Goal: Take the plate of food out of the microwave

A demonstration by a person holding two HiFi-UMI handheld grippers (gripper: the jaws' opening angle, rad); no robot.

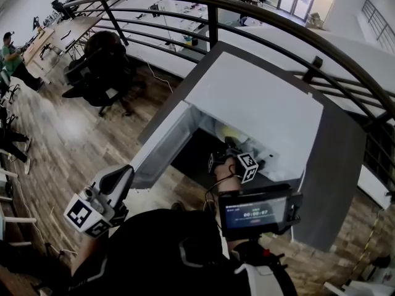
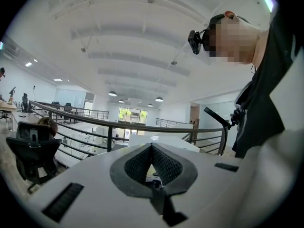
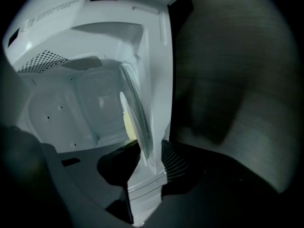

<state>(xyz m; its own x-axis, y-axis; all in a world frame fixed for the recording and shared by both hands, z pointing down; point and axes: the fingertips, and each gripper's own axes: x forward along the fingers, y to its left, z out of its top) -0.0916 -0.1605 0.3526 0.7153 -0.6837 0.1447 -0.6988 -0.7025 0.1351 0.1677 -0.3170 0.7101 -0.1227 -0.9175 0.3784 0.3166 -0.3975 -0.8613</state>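
Observation:
The white microwave (image 1: 259,103) stands on a dark table (image 1: 336,165) with its door (image 1: 162,148) swung open to the left. My right gripper (image 1: 233,145) reaches into the cavity, where a bit of yellow food (image 1: 229,133) shows. In the right gripper view the plate (image 3: 137,113) appears edge-on, with the yellow food (image 3: 127,123) on it. Its near rim runs between the jaws of my right gripper (image 3: 147,158), and both pads lie against it. My left gripper (image 1: 120,177) hangs low at the left, away from the microwave. In its own view the left gripper (image 2: 152,148) has its tips together and holds nothing.
A dark curved railing (image 1: 247,14) runs behind the table, with the lower office floor beyond it. A black office chair (image 1: 102,66) stands on the wood floor to the left. A small lit screen (image 1: 256,213) rides on my right gripper. A person (image 1: 9,51) sits at far left.

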